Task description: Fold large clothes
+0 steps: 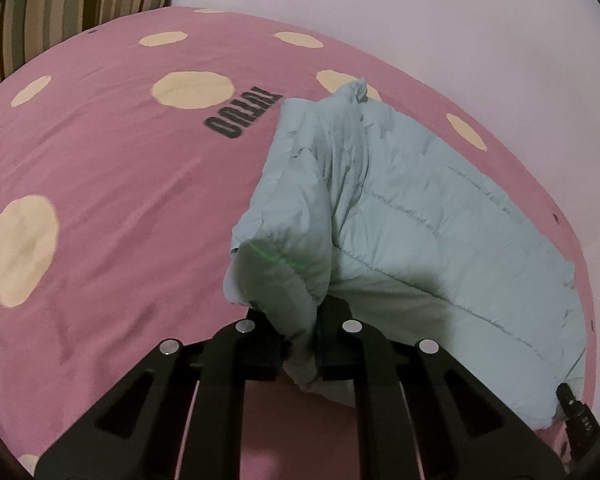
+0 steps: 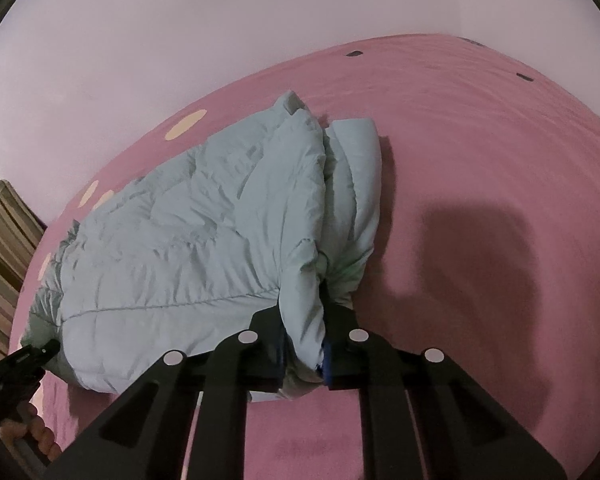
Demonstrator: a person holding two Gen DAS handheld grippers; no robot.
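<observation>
At the left edge of the left wrist view you have the striped curtain (image 1: pixel 60 4) in the upper left corner and the pink dotted bedspread (image 1: pixel 100 200) filling the rest. Move toward the centre and your left gripper (image 1: pixel 298 332) sits at the bottom middle, jaws clamped on a bunched hem corner of the pale blue puffer jacket (image 1: pixel 420 208). From that pinch the jacket runs up and to the right of the frame, its long axis slanting toward the collar end (image 1: pixel 360 90) near the upper centre, with the bulk lying on the bedspread to the right.

Across in the right wrist view, the jacket (image 2: pixel 180 240) fills the left and centre, lying on the bedspread (image 2: pixel 500 160), and your left gripper's black tip (image 2: pixel 32 356) shows at its lower left corner. At the bottom centre your right gripper (image 2: pixel 304 344) is closed on the opposite hem corner, a rolled sleeve or side panel (image 2: pixel 356 184) lying just beyond it. Bare bedspread lies to the right.

So you hold the two corners of the near edge, one in each gripper, and the jacket stretches away from both toward the collar. Each gripper is equally near its own corner; a fold, as I judge it, would carry this held edge forward along that long axis toward the collar
</observation>
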